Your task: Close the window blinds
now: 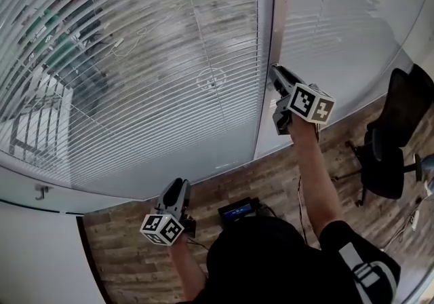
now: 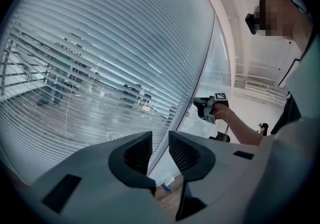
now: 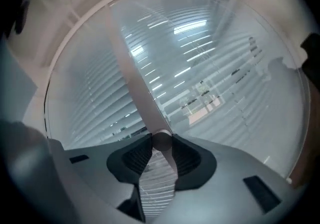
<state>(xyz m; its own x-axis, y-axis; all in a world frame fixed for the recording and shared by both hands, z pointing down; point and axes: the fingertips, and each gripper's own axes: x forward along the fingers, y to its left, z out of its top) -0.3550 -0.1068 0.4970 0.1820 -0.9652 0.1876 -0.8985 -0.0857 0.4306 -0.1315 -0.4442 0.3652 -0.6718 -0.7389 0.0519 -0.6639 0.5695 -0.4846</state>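
White slatted blinds (image 1: 135, 72) cover the large left pane, and the street outside shows through their slats. A second set of blinds (image 1: 339, 24) on the right pane looks paler and more closed. My right gripper (image 1: 274, 72) is raised at the upright frame between the panes. In the right gripper view it (image 3: 161, 140) is shut on the round end of a pale wand (image 3: 135, 83) that runs up the window. My left gripper (image 1: 180, 185) hangs low near the sill. Its jaws (image 2: 160, 138) stand slightly apart with nothing between them, pointing at the blinds (image 2: 110, 53).
A black office chair (image 1: 393, 153) stands on the wooden floor (image 1: 271, 180) at the right. On the floor below the window lies a black device with a blue screen (image 1: 237, 211). A white ledge (image 1: 41, 241) fills the lower left. A small bottle (image 2: 166, 184) lies by the sill.
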